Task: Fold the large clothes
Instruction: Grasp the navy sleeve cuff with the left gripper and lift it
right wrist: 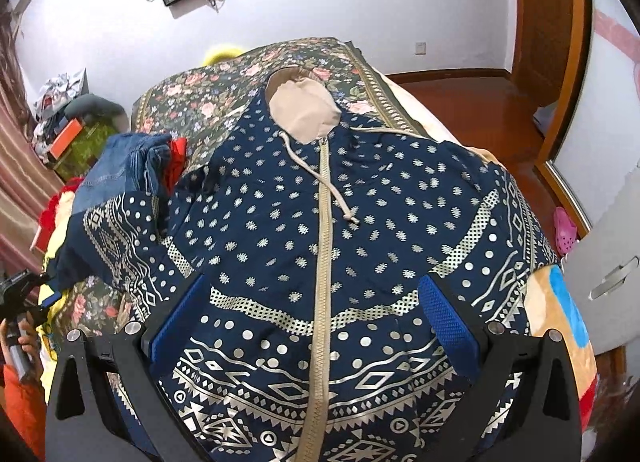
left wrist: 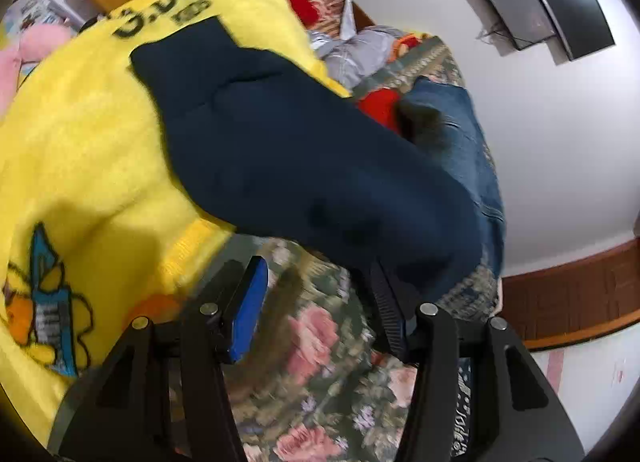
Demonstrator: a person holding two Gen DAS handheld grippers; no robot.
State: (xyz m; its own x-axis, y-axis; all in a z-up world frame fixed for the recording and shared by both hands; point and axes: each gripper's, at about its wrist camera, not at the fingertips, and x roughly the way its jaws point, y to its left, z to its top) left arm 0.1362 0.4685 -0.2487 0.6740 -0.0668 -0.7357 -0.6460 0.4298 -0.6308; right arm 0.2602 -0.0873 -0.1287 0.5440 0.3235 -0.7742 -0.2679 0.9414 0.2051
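A large navy hoodie point(right wrist: 320, 230) with silver print, a tan zipper and a tan hood lining lies spread face-up on the floral bed cover point(right wrist: 224, 86). My right gripper point(right wrist: 316, 318) is open above its lower front, fingers either side of the zipper. In the left wrist view my left gripper point(left wrist: 320, 302) is open beside the hoodie's left sleeve point(left wrist: 312, 158), which shows its plain navy underside and drapes over the right finger point(left wrist: 390, 310). In the right wrist view the left gripper shows at the left edge, near the same sleeve point(right wrist: 116, 238).
A yellow fleece garment point(left wrist: 92, 150) lies left of the sleeve. Folded jeans point(right wrist: 124, 166) and a red item point(right wrist: 176, 158) sit beyond it. Plush toys are piled at the far end. A wardrobe point(right wrist: 612, 254) stands right of the bed.
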